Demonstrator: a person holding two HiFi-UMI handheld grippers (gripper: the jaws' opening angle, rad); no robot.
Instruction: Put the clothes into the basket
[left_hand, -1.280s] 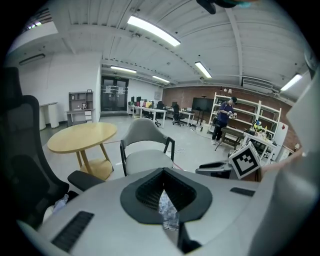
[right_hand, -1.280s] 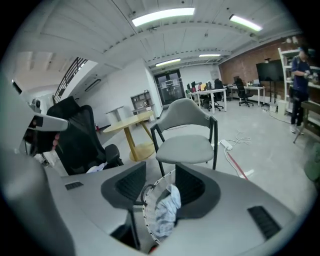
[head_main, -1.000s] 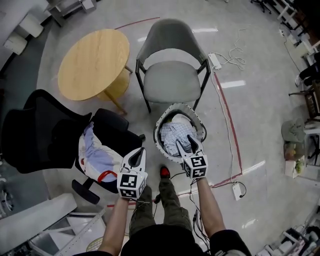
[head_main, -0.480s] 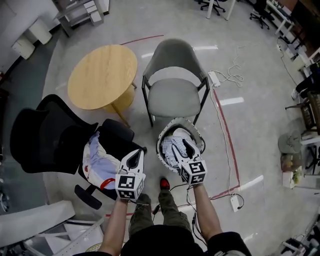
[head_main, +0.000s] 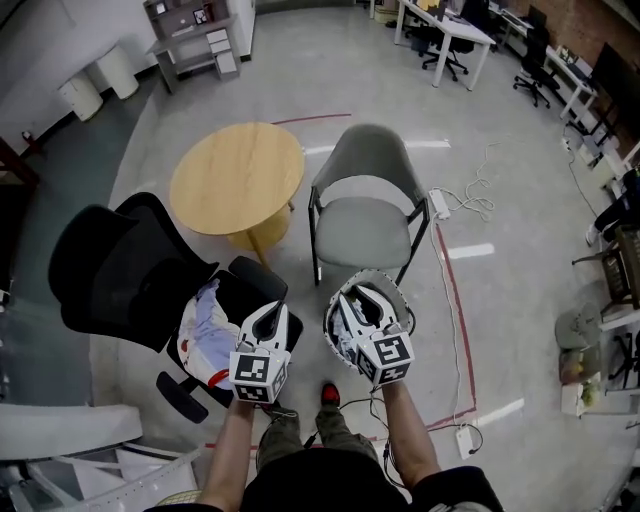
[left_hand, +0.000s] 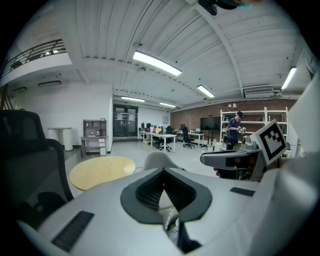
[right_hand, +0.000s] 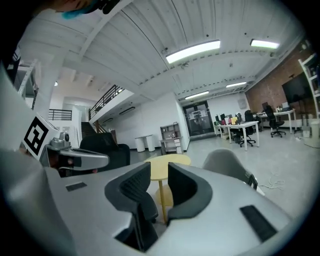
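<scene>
Polished grey floor (head_main: 520, 200) is stretching away toward distant desks, and on its near part the basket (head_main: 398, 292) is standing with a light garment (head_main: 350, 312) already lying inside. To its left, a pile of pale clothes (head_main: 205, 322) is waiting on the seat of a black office chair (head_main: 120, 270), well apart from the basket. The person is holding the right gripper (head_main: 366, 308) above the basket; its jaws are closing with nothing between them, only the table leg showing through the gap. The left gripper (head_main: 268, 318) is hovering between basket and office chair, its pads meeting at the tips and gripping nothing. Farther off, a round wooden table (head_main: 237, 178) and a grey chair (head_main: 365, 225) are standing side by side. The task appears to be between transfers, with one piece delivered and more to fetch. The next move is probably calling for a gripper to swing left to the chair seat, spread its jaws, pinch a fold of cloth firmly, and carry it across without trailing fabric snagging the chair.
</scene>
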